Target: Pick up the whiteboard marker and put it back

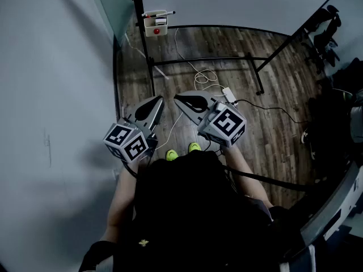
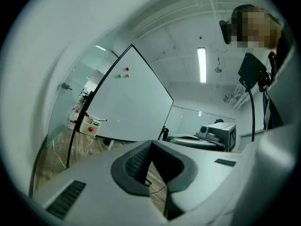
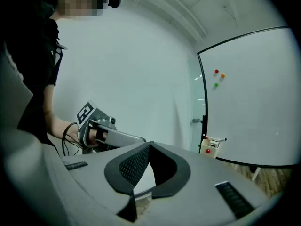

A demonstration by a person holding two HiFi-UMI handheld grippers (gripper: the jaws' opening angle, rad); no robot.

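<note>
The whiteboard marker (image 1: 159, 14) lies across the top of a small white holder box (image 1: 156, 26) with a red button, fixed to the whiteboard's frame. The marker (image 3: 219, 140) and its box (image 3: 209, 147) also show far ahead in the right gripper view, and the same box (image 2: 90, 125) sits at the left in the left gripper view. My left gripper (image 1: 158, 100) and right gripper (image 1: 177, 98) hang side by side over the wooden floor, well short of the box. Both are shut and hold nothing. The right gripper view also shows the left gripper (image 3: 109, 136) held in a hand.
The whiteboard (image 2: 129, 102) carries three small coloured magnets (image 3: 217, 77) and stands on a black frame with legs (image 1: 258, 75). White cables and a power strip (image 1: 229, 95) lie on the floor ahead. A white wall (image 1: 51, 95) rises at the left; dark furniture stands at the right.
</note>
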